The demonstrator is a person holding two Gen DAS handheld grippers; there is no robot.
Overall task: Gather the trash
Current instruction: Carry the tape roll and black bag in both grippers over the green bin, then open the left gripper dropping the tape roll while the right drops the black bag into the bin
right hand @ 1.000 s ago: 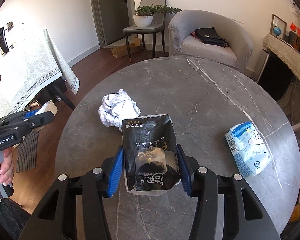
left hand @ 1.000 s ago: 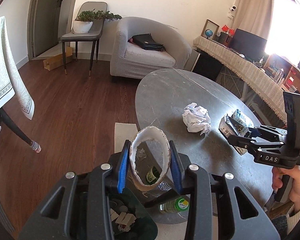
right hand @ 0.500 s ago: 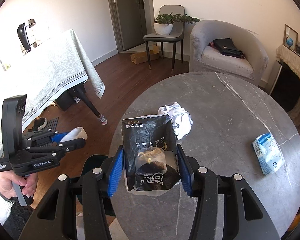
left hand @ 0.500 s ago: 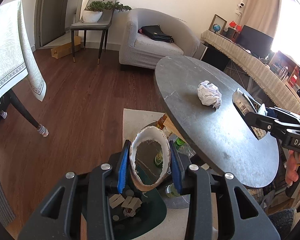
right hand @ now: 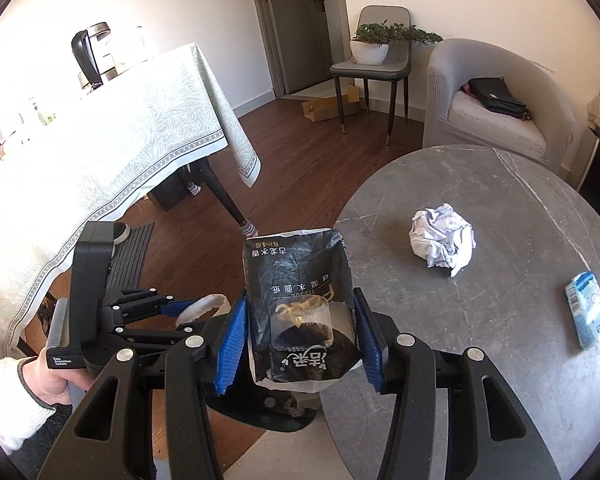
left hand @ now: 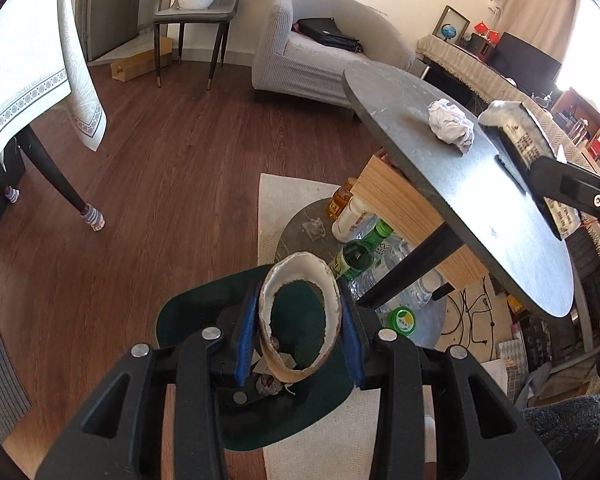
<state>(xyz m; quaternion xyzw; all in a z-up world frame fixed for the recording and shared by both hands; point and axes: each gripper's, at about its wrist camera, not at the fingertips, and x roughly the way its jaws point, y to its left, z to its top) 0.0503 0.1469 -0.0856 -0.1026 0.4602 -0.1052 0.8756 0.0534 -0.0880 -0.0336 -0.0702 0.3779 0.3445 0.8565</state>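
My left gripper (left hand: 298,326) is shut on a squashed white paper cup (left hand: 300,276), held right above the dark green trash bin (left hand: 188,312) on the floor. The same gripper (right hand: 204,306) and cup (right hand: 202,306) show at lower left in the right wrist view. My right gripper (right hand: 298,338) is shut on a black tissue packet (right hand: 296,280), held over the near left edge of the round grey table (right hand: 520,208). A crumpled white paper ball (right hand: 442,240) and a blue-white wrapper (right hand: 588,310) lie on the table.
Green and clear bottles (left hand: 360,256) and a wooden box (left hand: 400,200) crowd the table's base. A white rug (left hand: 284,200) lies under the bin. A cloth-covered table (right hand: 100,140), grey armchair (right hand: 496,100) and a chair with a plant (right hand: 372,52) stand around on the wood floor.
My left gripper has swung off the table and down over the bin with the cup. My right gripper has carried the black packet left toward the table's edge.
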